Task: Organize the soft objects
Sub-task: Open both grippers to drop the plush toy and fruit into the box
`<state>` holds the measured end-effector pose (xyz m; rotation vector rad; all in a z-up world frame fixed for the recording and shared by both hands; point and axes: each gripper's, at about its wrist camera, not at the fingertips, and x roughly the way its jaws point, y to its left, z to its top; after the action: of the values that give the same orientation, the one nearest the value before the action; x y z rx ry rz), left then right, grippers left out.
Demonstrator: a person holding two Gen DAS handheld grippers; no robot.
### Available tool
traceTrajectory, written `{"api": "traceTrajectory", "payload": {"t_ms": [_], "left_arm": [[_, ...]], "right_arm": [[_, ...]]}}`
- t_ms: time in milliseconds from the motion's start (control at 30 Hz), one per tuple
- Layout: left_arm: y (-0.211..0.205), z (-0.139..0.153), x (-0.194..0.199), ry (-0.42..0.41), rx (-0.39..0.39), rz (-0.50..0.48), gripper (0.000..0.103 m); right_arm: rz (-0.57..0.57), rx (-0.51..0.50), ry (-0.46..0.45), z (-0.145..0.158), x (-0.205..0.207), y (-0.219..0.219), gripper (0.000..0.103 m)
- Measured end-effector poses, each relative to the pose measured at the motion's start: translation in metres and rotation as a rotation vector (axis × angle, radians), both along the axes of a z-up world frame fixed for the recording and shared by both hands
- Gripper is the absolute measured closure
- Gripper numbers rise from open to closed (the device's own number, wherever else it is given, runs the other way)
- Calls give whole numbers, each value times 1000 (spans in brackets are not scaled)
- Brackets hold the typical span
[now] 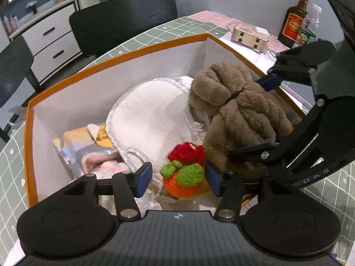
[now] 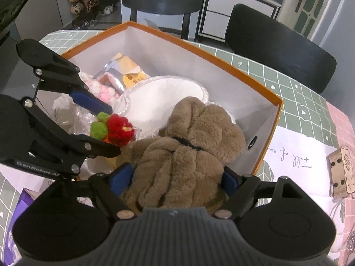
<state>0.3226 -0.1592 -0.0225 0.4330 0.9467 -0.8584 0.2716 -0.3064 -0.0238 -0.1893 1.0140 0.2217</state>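
Over the box (image 1: 115,57), the right gripper (image 2: 175,179) pinches the brown plush (image 2: 188,146); the left gripper (image 1: 177,177) sits spread around the knit flower (image 1: 184,173). Its jaws look crowded and could snag the plush, I'd guess

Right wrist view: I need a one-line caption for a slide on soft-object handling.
Right gripper clamps a brown plush bundle over the orange-rimmed box; left gripper brackets a crocheted flower pot.

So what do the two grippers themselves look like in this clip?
Both match: the left gripper and right gripper are matte black, with linked metal arms on silver pivot screws, blue finger pads, and a ribbed grey body with two round discs. White lettering marks the sides. No cables or sleeves show.
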Motion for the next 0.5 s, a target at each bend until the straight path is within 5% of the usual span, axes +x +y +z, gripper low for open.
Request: {"api": "traceTrajectory", "payload": {"t_ms": [200, 500], "left_arm": [[5, 8, -3, -8, -2, 26, 38], [21, 44, -28, -91, -79, 39, 32]], "right_arm": [[-4, -44, -41, 10, -7, 4, 9], [-66, -7, -159, 54, -29, 2, 9]]}}
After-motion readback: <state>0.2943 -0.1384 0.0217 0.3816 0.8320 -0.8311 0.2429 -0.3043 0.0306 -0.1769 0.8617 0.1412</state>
